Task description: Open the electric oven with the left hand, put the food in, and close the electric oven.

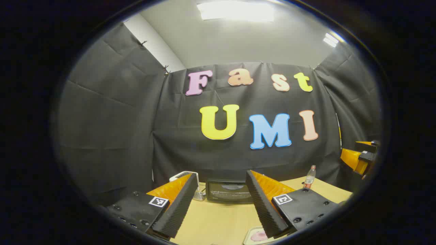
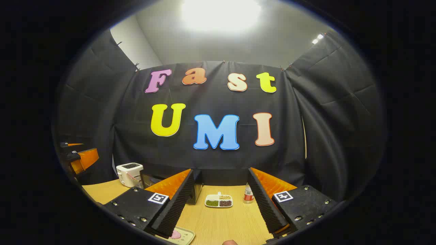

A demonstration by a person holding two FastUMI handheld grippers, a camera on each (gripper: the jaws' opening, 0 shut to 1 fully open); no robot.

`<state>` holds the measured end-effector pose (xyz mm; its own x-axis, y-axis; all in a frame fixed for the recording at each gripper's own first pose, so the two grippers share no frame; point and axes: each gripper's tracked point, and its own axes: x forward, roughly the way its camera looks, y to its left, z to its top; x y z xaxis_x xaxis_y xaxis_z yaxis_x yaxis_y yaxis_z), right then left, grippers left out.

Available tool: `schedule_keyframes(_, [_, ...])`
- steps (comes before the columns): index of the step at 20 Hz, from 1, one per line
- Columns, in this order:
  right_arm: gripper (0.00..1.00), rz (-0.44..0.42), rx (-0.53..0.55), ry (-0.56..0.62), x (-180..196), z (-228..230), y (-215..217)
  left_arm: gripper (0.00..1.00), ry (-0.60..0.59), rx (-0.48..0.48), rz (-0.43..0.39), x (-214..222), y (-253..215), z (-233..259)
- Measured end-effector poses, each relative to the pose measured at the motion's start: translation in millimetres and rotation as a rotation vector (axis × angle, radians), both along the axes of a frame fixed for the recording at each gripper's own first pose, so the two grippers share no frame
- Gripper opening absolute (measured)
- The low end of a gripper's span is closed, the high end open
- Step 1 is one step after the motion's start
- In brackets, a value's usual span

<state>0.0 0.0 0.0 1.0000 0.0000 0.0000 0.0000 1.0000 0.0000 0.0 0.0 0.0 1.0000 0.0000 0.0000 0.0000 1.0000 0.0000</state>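
Note:
The black electric oven (image 1: pixel 228 192) stands at the back of the wooden table with its door closed, straight ahead between my left gripper's fingers. My left gripper (image 1: pixel 221 173) is open, holds nothing and hangs well short of the oven. A small plate with pink food (image 1: pixel 258 235) lies near the table's front edge, under the left gripper's right finger. In the right gripper view the same plate (image 2: pixel 178 234) lies at the lower left. My right gripper (image 2: pixel 220 170) is open and holds nothing. Its left finger hides most of the oven (image 2: pixel 197 192).
A white toaster (image 2: pixel 128 174) stands at the back left of the table (image 2: pixel 218 224). A divided tray of foods (image 2: pixel 219 200) and a bottle (image 2: pixel 248 194) sit right of the oven. The other gripper shows at the edge of each view (image 1: pixel 361 156) (image 2: pixel 76 156).

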Motion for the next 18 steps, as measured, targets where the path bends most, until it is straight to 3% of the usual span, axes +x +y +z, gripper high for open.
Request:
schedule_keyframes(3, [0.96,-0.007,0.008,0.002,-1.7,-0.9,-5.8,0.96,-0.001,0.012,-0.002,-0.8,-4.3,0.0])
schedule_keyframes(4, [0.96,-0.010,0.007,0.001,-2.4,-1.0,-8.5,1.00,-0.001,0.013,-0.004,-1.5,-5.7,0.3])
schedule_keyframes(18, [0.96,0.013,-0.021,-0.018,-8.5,-4.8,-39.0,1.00,-0.011,0.005,-0.010,-7.9,-39.1,5.8])
